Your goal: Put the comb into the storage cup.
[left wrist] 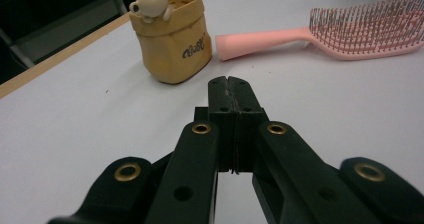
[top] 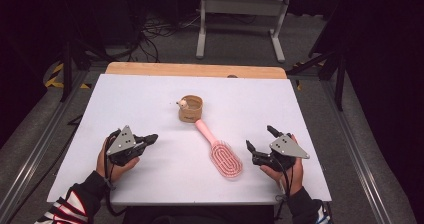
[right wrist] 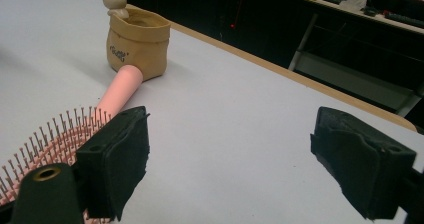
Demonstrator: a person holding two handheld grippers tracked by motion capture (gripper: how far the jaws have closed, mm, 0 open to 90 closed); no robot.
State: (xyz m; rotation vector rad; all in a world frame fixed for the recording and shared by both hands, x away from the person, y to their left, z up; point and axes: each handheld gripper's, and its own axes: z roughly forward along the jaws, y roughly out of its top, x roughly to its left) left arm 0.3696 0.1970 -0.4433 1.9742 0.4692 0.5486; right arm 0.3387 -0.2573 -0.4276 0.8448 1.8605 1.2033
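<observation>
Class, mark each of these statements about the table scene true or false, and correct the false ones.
1. The left gripper has its jaws shut with nothing between them. True.
2. The pink hairbrush stands upright inside the tan cup. False: it lies flat on the table, handle end towards the cup.
3. A small bear figure sits on the cup's rim. True.
4. The right gripper is clamped on the brush handle. False: its jaws stand open, holding nothing.

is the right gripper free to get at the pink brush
Probably yes: the right gripper is open and empty, and the brush lies just beside it on the table with nothing between them.
</observation>
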